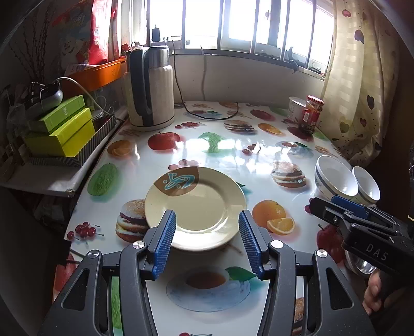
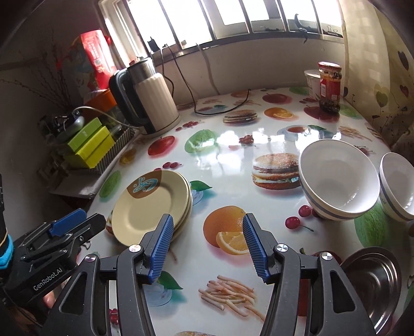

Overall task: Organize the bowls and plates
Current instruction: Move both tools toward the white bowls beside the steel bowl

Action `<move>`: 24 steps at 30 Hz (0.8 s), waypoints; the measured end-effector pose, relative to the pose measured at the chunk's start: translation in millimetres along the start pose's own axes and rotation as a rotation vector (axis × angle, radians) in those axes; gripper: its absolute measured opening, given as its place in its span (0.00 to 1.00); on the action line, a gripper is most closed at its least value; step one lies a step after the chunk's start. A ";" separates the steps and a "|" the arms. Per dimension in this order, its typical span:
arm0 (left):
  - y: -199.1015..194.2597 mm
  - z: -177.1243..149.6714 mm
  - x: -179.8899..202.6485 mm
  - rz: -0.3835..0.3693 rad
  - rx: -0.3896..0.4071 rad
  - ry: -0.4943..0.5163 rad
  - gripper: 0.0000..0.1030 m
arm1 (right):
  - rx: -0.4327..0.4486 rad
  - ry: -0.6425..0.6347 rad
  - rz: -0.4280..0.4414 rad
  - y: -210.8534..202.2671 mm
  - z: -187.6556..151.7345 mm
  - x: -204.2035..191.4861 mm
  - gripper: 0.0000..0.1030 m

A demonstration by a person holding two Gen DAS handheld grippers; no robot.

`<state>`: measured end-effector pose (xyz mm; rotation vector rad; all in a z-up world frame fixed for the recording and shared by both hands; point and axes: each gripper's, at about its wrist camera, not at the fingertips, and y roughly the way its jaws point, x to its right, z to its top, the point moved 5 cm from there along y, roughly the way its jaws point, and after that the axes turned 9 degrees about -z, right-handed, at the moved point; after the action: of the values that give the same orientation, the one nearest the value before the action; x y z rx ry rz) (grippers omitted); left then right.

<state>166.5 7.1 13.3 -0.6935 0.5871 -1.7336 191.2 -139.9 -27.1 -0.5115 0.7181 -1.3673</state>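
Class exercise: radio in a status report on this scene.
Both hand-held grippers, left and right, open, empty. Plates stacked; white bowls side by side. Nothing in the way.

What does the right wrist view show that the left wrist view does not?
Only the right wrist view shows that the plates are a stack, and most of the steel bowl. Only the left wrist view shows the right gripper from outside. Both share the kettle, the two white bowls and the red jar.

Bright barred window (image 1: 233, 23), patterned curtain (image 1: 362, 90), glossy fruit-print table (image 1: 220, 147).
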 end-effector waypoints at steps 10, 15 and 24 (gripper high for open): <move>1.4 4.5 59.0 -0.069 0.013 0.067 0.50 | 0.074 0.037 -0.096 -50.8 -2.5 52.6 0.55; 4.5 7.5 87.4 -0.102 0.013 0.104 0.50 | 0.099 0.067 -0.148 -68.1 -2.8 82.9 0.55; 8.1 29.6 127.9 -0.156 0.021 0.158 0.50 | 0.125 0.102 -0.193 -88.4 1.0 120.5 0.56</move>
<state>166.9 -119.7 48.2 -0.6046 0.6358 -1.9499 136.6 -272.0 16.5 -0.4218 0.6732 -1.6174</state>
